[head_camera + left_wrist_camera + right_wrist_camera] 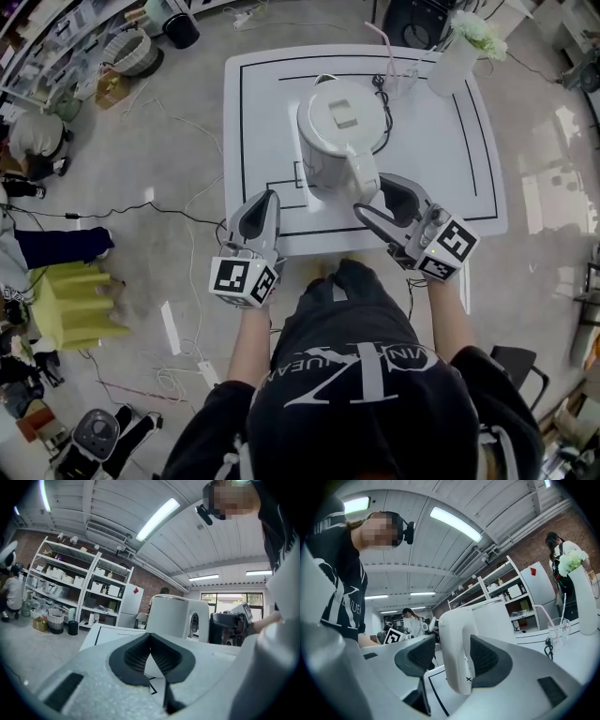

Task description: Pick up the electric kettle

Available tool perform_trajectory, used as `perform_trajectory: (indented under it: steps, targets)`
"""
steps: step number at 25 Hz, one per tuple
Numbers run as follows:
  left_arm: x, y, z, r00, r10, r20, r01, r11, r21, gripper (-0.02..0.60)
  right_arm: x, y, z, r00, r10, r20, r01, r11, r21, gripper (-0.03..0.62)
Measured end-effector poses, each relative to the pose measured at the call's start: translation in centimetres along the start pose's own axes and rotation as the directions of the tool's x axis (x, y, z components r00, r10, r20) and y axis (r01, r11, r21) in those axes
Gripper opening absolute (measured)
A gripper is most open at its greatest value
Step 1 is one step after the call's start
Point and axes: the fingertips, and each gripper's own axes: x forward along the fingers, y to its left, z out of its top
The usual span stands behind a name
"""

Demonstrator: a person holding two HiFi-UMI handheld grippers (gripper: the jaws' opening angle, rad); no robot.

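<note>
A white electric kettle (339,131) stands on the white table (262,94), its handle (364,178) turned toward the near edge. My right gripper (370,195) is open around that handle. In the right gripper view the handle (454,644) lies against the right pad, with a gap to the left pad, and the kettle body (497,616) stands behind it. My left gripper (270,199) sits at the table's near edge, left of the kettle, with its pads together and nothing in them. In the left gripper view the gripper (151,641) points at the kettle (171,616).
A white vase of flowers (459,56), a glass with a pink straw (398,70) and a black cable (380,94) stand behind the kettle at the table's far right. A yellow stool (70,305) and floor cables lie to the left. Shelving (70,592) stands beyond.
</note>
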Motion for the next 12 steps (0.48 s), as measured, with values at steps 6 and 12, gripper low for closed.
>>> perform_trajectory:
  steps: [6,12]
  targets:
    - [0.6,0.2,-0.4,0.998,0.06,-0.002,-0.06,0.998,-0.027,0.006,1.5,0.0,0.3,0.993,0.11,-0.038,-0.11,0.994,0.002,0.221]
    - [0.8,0.4,-1.6,0.995,0.094,-0.022,-0.095,0.995,-0.033,0.006,2.8,0.8,-0.2,0.973,0.222,-0.063,-0.223,0.975,-0.003,0.196]
